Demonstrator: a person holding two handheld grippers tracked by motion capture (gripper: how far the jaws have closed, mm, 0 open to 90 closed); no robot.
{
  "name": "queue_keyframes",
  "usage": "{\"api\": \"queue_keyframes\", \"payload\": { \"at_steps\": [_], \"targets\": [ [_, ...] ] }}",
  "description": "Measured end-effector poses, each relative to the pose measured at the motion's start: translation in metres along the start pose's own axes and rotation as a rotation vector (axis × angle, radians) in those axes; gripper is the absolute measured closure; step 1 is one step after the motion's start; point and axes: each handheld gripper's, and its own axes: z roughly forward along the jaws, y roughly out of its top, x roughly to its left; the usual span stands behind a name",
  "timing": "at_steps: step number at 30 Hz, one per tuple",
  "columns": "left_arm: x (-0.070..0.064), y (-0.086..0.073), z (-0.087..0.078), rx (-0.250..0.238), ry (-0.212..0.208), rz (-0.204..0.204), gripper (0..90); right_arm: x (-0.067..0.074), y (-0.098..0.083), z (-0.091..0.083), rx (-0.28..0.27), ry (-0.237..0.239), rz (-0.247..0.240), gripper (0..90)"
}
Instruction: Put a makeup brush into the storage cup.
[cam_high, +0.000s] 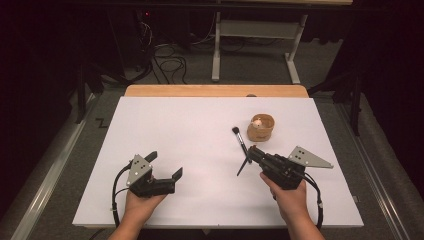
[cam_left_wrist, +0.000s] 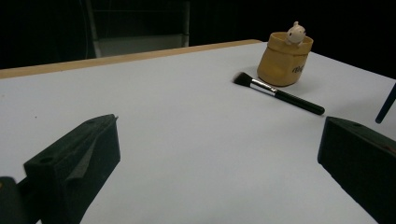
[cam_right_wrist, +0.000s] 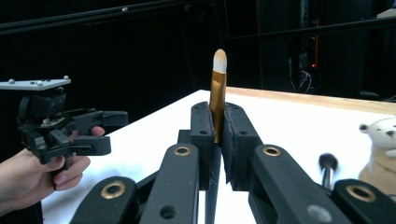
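Note:
My right gripper is shut on a slim brush whose dark handle slants down toward the table. In the right gripper view this brush stands upright between the closed jaws, with a gold ferrule and a white tip. A black makeup brush lies flat on the white table top, just beyond that gripper. Behind it stands a yellow cup with a small white bear figure at its rim. My left gripper is at the near left, open, with nothing between its jaws.
The white board covers the table, with a wooden edge at the far side. Beyond it are a dark floor, cables and a metal stand. The held brush's blue handle shows at the right edge of the left gripper view.

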Motion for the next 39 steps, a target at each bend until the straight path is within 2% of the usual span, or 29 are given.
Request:
{"api": "queue_keyframes", "payload": {
  "at_steps": [18,32,39],
  "targets": [
    [0.004,0.000,-0.001,-0.006,0.004,0.002,0.2,-0.021,0.004,-0.015,-0.028,-0.080,-0.008,85.3],
    [0.004,0.001,-0.002,-0.005,-0.002,0.009,0.3,-0.039,0.002,-0.027,-0.028,-0.171,-0.005,85.3],
    [0.004,0.001,-0.002,-0.005,-0.005,0.013,0.5,-0.045,0.002,-0.033,-0.028,-0.219,-0.020,85.3]
  ]
}}
